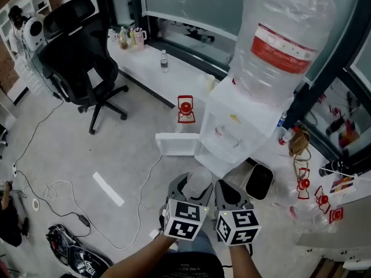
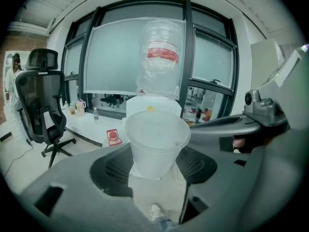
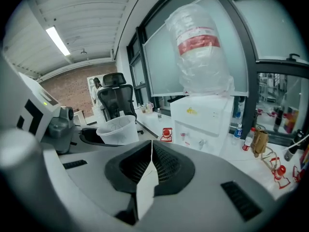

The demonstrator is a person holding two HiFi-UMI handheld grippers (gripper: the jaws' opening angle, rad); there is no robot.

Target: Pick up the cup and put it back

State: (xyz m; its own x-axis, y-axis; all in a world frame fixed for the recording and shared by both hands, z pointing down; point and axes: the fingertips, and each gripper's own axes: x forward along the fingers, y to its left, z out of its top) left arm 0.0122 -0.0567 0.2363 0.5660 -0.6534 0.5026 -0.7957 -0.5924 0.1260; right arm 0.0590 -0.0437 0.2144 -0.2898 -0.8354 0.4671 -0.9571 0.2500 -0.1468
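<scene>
Already you have the cup (image 2: 157,137) off its resting place, grasped between the jaws of your left gripper (image 2: 155,173), low centre in the head view before the water dispenser (image 1: 232,126). Your right gripper (image 3: 149,148) is clenched, empty. Putting the cup back remains.

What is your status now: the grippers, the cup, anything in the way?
Left gripper shut on the cup, held in the air. Right gripper shut, empty. Water dispenser straight ahead, nothing between.
</scene>
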